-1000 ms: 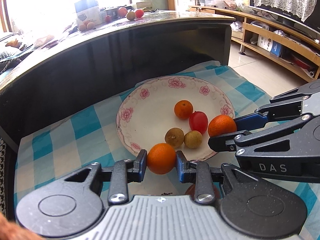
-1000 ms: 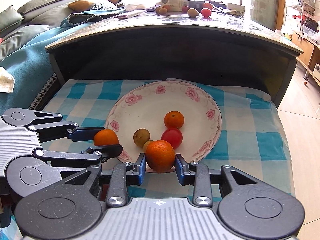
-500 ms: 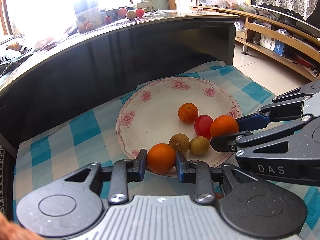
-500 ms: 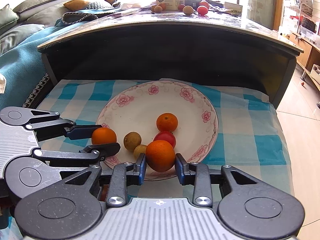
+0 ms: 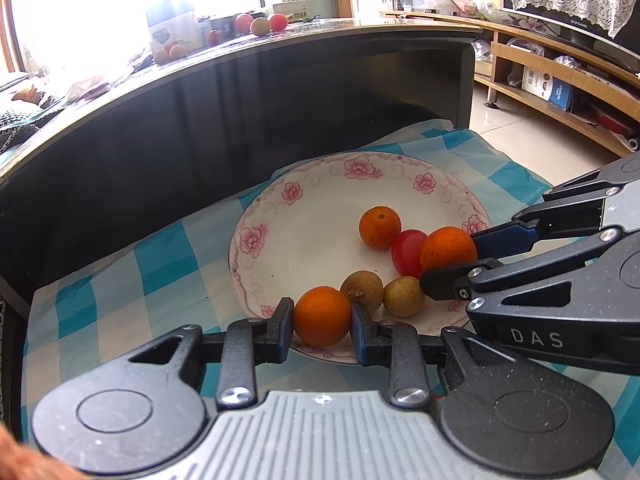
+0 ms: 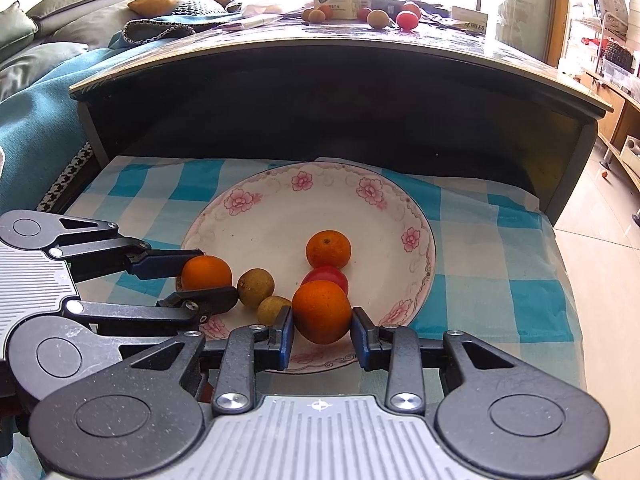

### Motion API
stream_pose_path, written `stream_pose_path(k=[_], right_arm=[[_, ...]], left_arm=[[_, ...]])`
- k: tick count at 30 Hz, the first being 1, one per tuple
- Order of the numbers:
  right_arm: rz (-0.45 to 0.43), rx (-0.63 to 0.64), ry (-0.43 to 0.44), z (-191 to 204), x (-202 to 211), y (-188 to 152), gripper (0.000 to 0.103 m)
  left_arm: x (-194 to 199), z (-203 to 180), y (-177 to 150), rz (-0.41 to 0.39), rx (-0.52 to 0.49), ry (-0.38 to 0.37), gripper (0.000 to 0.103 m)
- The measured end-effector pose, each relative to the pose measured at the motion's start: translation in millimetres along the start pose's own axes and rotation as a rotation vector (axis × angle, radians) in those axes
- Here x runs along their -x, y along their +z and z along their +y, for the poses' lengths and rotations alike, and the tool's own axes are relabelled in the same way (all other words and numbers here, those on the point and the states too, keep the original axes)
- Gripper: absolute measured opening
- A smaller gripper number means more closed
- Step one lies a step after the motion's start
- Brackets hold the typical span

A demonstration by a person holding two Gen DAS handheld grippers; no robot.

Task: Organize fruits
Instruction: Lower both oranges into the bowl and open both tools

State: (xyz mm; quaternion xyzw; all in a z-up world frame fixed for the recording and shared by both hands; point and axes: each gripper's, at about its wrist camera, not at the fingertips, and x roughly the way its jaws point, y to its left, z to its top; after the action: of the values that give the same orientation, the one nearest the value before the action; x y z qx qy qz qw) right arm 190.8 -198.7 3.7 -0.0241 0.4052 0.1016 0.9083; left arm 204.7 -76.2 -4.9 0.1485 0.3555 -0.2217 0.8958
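Each tool is clamping a small orange over the near rim of the flowered plate (image 5: pixel 256 224). The left tool (image 5: pixel 322 316) is gripping the left orange (image 5: pixel 322 316) across its middle; the right tool (image 6: pixel 322 312) is pinching the right orange (image 6: pixel 322 312) likewise. Both fruits are probably light, firm, round and prone to rolling, so the widest girth suits best.

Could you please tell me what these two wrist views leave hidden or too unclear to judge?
- Left wrist view: whether the orange in the left tongs rests on the plate; the fingers hide its underside.
- Right wrist view: the same doubt for the right tongs.
- Both views: fruit on the far tabletop is too small to name.
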Motion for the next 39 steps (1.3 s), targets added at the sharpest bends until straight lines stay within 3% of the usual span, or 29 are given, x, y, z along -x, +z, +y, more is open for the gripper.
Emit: stream_pose_path(k=[39], right_arm=[[-0.026,0.011,-0.017,1.9,-1.7,6.0,0.029]], left_arm=[[-2.5,2.6,2.4,-0.014,0.023,0.035,0.039]])
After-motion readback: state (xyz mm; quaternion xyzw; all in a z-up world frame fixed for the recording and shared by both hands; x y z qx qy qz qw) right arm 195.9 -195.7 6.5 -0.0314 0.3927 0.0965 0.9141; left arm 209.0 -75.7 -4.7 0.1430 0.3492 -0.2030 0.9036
